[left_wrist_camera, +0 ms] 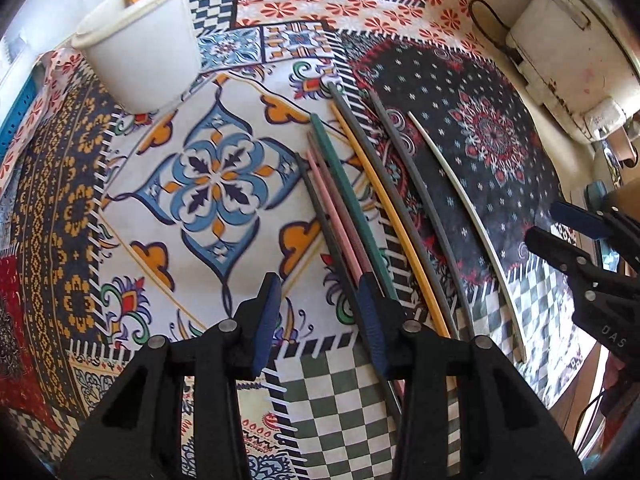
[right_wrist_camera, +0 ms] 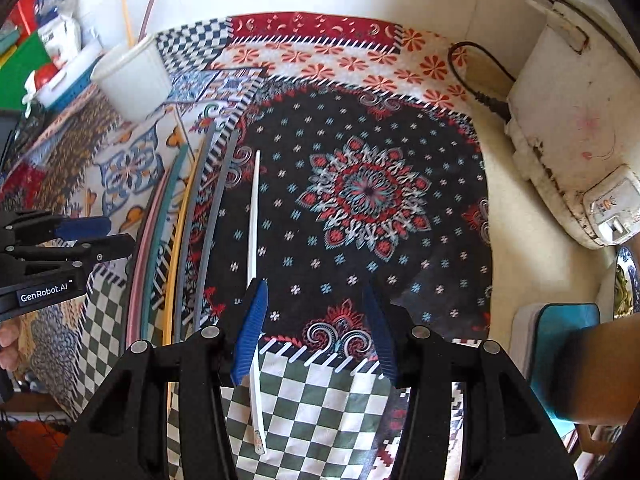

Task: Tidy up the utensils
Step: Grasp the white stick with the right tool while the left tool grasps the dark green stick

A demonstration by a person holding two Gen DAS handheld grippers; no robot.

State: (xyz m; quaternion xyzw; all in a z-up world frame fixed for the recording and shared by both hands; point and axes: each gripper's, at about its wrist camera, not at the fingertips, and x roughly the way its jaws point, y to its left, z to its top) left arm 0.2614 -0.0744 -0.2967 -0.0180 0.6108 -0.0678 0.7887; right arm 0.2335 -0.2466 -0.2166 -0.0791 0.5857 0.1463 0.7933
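Several coloured chopsticks lie side by side on the patterned cloth [left_wrist_camera: 216, 176]: dark grey [left_wrist_camera: 320, 216], pink [left_wrist_camera: 336, 220], green [left_wrist_camera: 348, 200], yellow [left_wrist_camera: 384, 208], two grey and a white one [left_wrist_camera: 472, 216]. My left gripper [left_wrist_camera: 318, 316] hovers open over the cloth; the dark grey stick runs under its right finger. My right gripper [right_wrist_camera: 316, 328] is open above the white chopstick [right_wrist_camera: 253, 220], which lies just inside its left pad [right_wrist_camera: 250, 332]. A white cup [left_wrist_camera: 140, 44] at the far left holds an orange and a pinkish stick.
A white rice cooker [right_wrist_camera: 568, 140] with a black cord [right_wrist_camera: 480, 80] stands at the right edge. A blue basket [right_wrist_camera: 68, 88] with packets sits far left, behind the cup [right_wrist_camera: 132, 76]. A teal object [right_wrist_camera: 568, 320] and a person's forearm [right_wrist_camera: 592, 372] are at lower right.
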